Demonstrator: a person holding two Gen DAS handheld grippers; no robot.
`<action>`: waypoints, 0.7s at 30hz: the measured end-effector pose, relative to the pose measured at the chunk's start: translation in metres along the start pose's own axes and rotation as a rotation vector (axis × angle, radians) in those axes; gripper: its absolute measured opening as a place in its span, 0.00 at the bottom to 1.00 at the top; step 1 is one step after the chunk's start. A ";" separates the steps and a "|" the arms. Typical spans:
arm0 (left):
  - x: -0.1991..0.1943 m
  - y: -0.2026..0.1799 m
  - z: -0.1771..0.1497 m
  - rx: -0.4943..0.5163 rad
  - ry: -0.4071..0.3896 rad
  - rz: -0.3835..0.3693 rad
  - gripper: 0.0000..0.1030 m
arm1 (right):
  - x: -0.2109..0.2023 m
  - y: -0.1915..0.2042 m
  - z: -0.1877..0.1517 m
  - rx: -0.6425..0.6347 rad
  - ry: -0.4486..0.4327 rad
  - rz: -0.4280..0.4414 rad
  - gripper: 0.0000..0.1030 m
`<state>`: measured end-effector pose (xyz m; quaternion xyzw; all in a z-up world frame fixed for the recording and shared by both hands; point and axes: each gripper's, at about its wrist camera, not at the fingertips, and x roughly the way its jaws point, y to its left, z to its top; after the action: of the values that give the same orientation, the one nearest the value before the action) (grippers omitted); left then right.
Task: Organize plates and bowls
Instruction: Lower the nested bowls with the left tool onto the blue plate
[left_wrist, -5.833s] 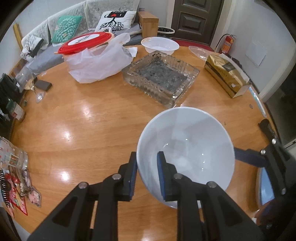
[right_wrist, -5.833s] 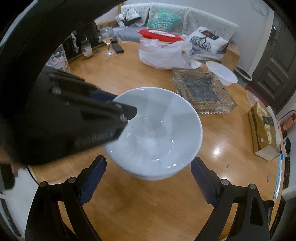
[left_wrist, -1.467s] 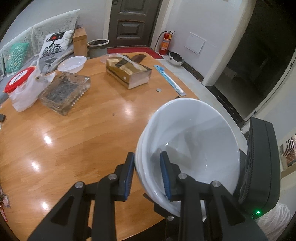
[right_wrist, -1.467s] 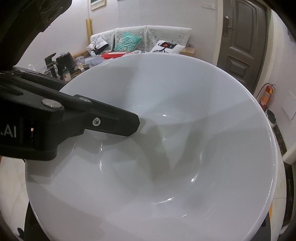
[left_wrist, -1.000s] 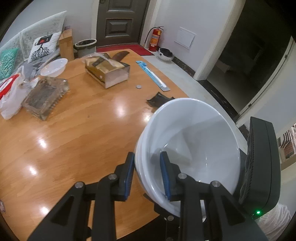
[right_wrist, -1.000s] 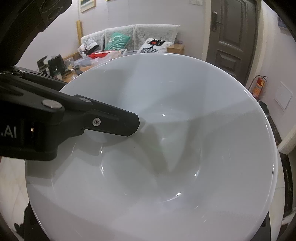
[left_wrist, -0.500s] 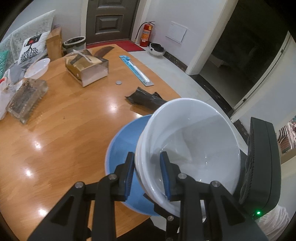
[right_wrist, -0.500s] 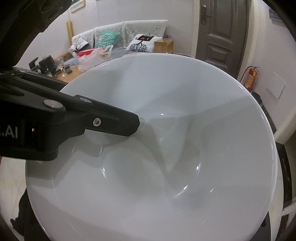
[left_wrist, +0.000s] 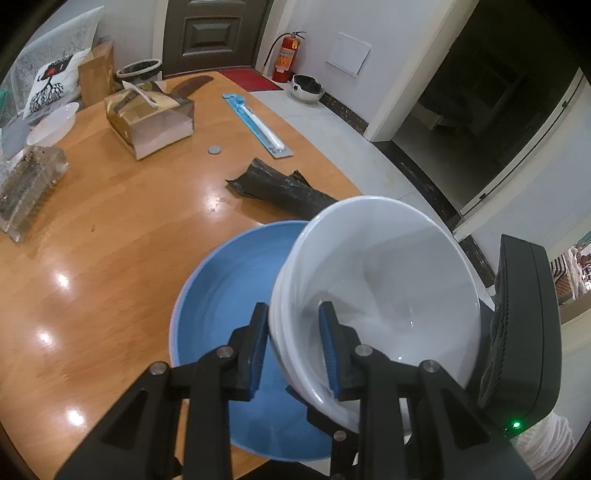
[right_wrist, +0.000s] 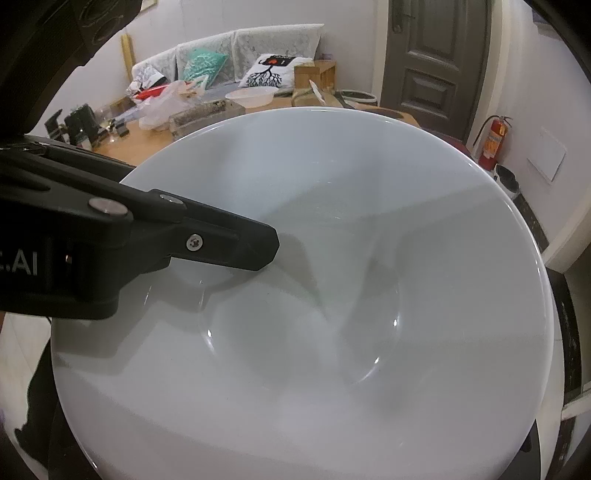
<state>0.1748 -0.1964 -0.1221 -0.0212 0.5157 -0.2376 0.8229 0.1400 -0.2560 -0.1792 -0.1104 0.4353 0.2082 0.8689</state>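
Observation:
My left gripper (left_wrist: 291, 343) is shut on the rim of a white bowl (left_wrist: 384, 295), one pad inside and one outside, holding it tilted above the right part of a blue bowl (left_wrist: 229, 295) on the wooden table (left_wrist: 110, 229). In the right wrist view the white bowl (right_wrist: 332, 295) fills the frame, with the left gripper's finger (right_wrist: 229, 243) reaching over its rim. The bowl hides the right gripper's own fingers. The right gripper's black body (left_wrist: 524, 332) shows beside the white bowl in the left wrist view.
A black wrapper (left_wrist: 280, 188) lies just beyond the blue bowl. Farther back are a gold tissue box (left_wrist: 147, 118), a blue packaged toothbrush (left_wrist: 258, 125), a coin (left_wrist: 213, 149), a glass ashtray (left_wrist: 29, 184) and a small white bowl (left_wrist: 51, 123). The table edge runs close on the right.
The left gripper has carried the white bowl rightward across the table. The blue bowl has come into view beneath it and now shows more fully.

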 end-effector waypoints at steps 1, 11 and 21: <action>0.002 0.000 0.000 -0.001 0.003 -0.001 0.23 | 0.001 -0.001 0.000 -0.001 0.004 -0.001 0.99; 0.013 0.010 0.002 -0.025 0.022 -0.014 0.22 | 0.011 -0.004 0.004 -0.034 0.029 -0.008 0.99; 0.010 0.012 0.002 -0.029 0.033 -0.002 0.22 | 0.017 -0.001 0.008 -0.033 0.045 0.014 0.99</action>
<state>0.1847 -0.1902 -0.1333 -0.0298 0.5328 -0.2313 0.8135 0.1552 -0.2490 -0.1877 -0.1264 0.4522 0.2188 0.8554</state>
